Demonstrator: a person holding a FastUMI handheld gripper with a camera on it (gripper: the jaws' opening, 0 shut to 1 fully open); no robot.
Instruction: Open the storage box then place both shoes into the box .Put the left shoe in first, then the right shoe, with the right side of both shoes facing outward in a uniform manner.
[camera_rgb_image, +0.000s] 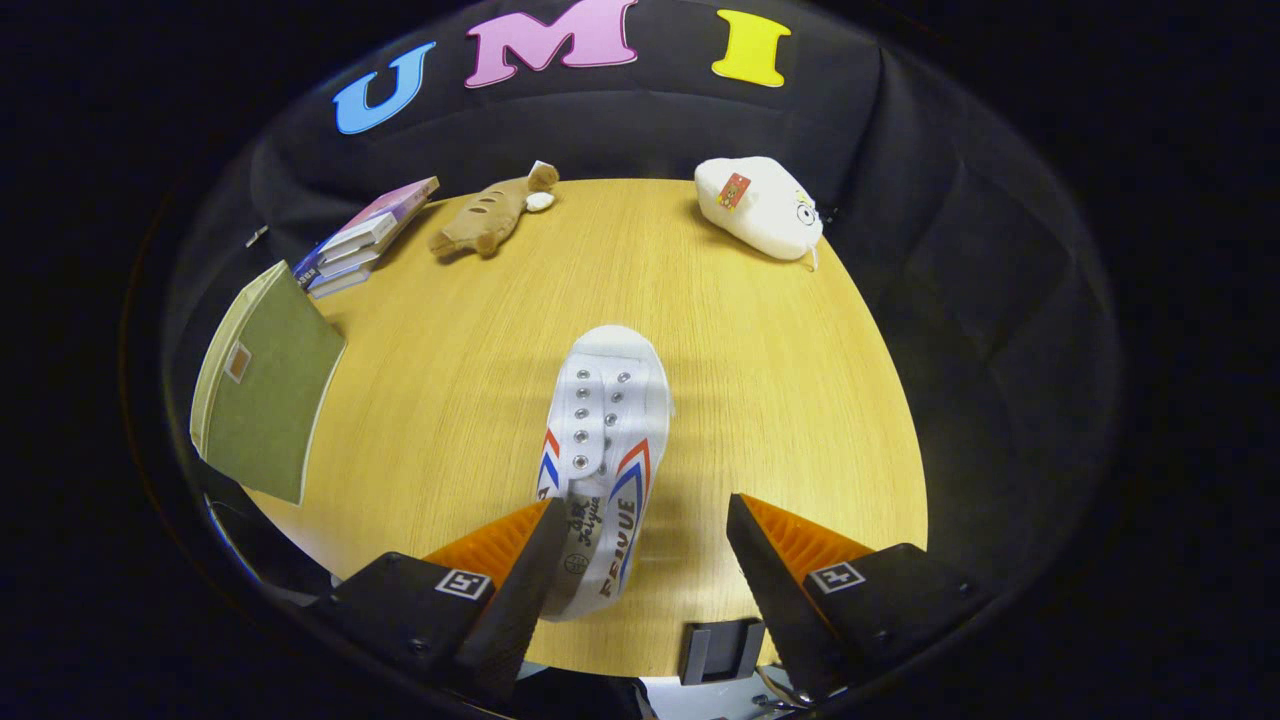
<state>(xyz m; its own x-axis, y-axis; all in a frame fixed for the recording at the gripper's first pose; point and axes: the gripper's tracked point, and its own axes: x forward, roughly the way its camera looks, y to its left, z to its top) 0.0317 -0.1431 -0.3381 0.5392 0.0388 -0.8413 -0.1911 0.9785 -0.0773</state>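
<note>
A white canvas shoe with red and blue side stripes lies on the round wooden table, toe pointing away from me. Its heel end reaches in between my fingers, close against the left finger. The right finger stands apart from it with bare table in the gap. My gripper is open. A green storage box with a cream rim sits tilted at the table's left edge, beyond and left of the fingers. I cannot tell whether it stands open.
A stack of books lies at the far left. A brown plush toy and a white plush toy rest along the table's far edge. A small dark bracket sits at the near edge between my fingers.
</note>
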